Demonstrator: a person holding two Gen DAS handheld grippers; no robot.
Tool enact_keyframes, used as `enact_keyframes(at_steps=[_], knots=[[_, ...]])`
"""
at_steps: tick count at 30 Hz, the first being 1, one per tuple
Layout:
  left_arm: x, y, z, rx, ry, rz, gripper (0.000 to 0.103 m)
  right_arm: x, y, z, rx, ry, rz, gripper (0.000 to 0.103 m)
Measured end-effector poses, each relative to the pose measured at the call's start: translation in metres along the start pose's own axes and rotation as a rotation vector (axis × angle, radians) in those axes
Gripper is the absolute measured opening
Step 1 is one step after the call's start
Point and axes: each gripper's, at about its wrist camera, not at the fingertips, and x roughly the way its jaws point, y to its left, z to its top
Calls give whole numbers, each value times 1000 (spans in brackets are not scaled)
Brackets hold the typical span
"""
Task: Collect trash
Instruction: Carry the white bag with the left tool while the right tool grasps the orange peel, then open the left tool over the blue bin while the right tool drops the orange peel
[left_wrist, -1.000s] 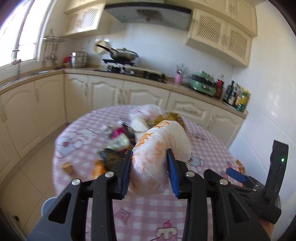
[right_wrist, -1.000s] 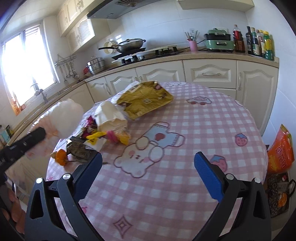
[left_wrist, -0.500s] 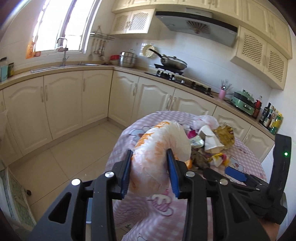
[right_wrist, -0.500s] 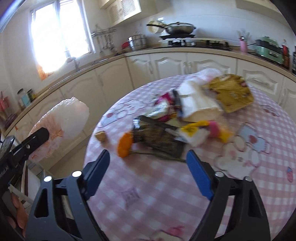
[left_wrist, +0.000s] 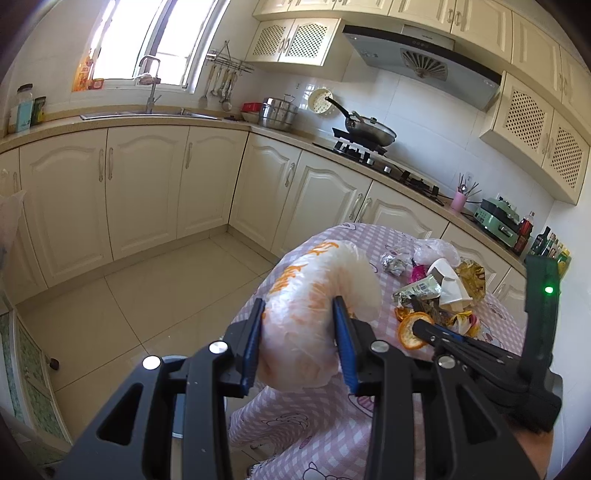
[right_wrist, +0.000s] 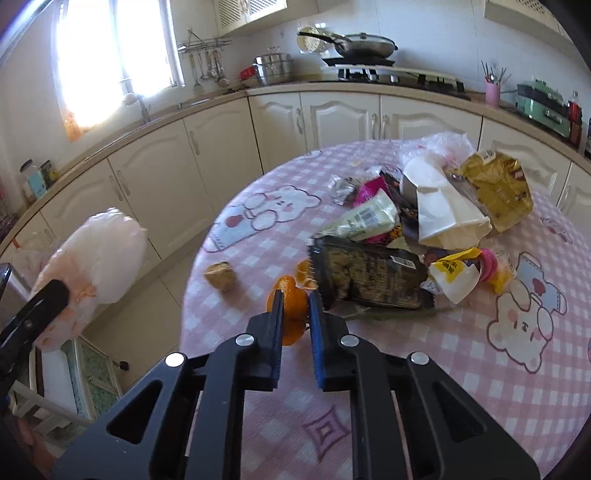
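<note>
The left gripper (left_wrist: 298, 339) pinches a white plastic bag (left_wrist: 314, 314) off the tabletop (right_wrist: 424, 369) edge, while the right gripper (right_wrist: 295, 328) has its fingers narrowed onto an orange peel (right_wrist: 290, 306).

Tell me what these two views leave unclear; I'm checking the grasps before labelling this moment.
- Left wrist view: the plastic bag is clamped by the left gripper; its mouth and contents are hidden by its own folds.
- Right wrist view: the right gripper closes on the orange peel; the fingers cover the peel's sides, so its full shape is unclear.
- Right wrist view: litter beneath the dark wrapper and white paper cup is hidden.
</note>
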Motion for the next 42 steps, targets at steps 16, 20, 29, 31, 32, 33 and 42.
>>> enact_keyframes(at_steps=[16,20,29,31,32,33,42], knots=[[-23,101,-15,-143,-1,181,35,1,158,-3,-266,-19,295,12],[-7,135,-27,-180,55,246,35,46,187,-16,-310,79,338,12],[62,199,-65,-238,234,332,35,143,216,-52,-360,278,309,12],[81,209,-69,-249,263,337,35,162,218,-57,-353,311,301,12],[88,211,-71,-252,272,340,35,170,218,-59,-352,322,295,12],[98,215,-71,-251,283,340,36,173,217,-61,-348,329,291,12],[140,232,-71,-292,317,323,62,209,211,-65,-317,378,263,12]])
